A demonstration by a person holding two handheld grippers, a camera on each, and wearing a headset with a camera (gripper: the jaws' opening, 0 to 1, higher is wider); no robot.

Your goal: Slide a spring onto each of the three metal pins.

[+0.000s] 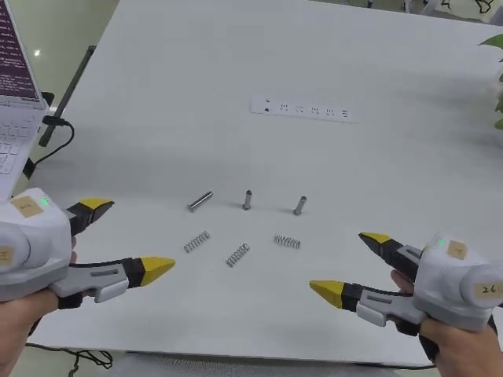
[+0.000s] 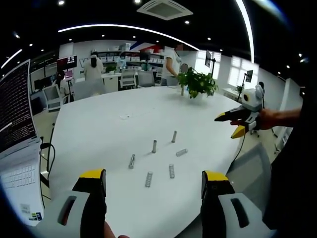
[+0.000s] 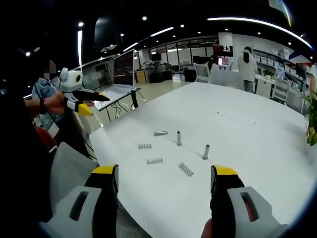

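Three metal pins stand in a row mid-table: one lying pin (image 1: 200, 201) on its side at the left, an upright pin (image 1: 247, 199) in the middle, and another upright pin (image 1: 299, 206) at the right. In front of them lie three loose springs: the left spring (image 1: 196, 241), the middle spring (image 1: 237, 254) and the right spring (image 1: 288, 242). My left gripper (image 1: 130, 236) hovers open at the near left, well short of the springs. Open too, my right gripper (image 1: 348, 263) is held at the near right. Nothing is between either pair of jaws. The left gripper view shows the pins (image 2: 154, 146) and springs (image 2: 171, 171) ahead.
A white power strip (image 1: 306, 109) lies farther back on the white table (image 1: 354, 173). An open laptop (image 1: 16, 94) with a black cable sits at the far left edge. Plant leaves (image 1: 495, 78) reach in at the right. The table's front edge runs just below the grippers.
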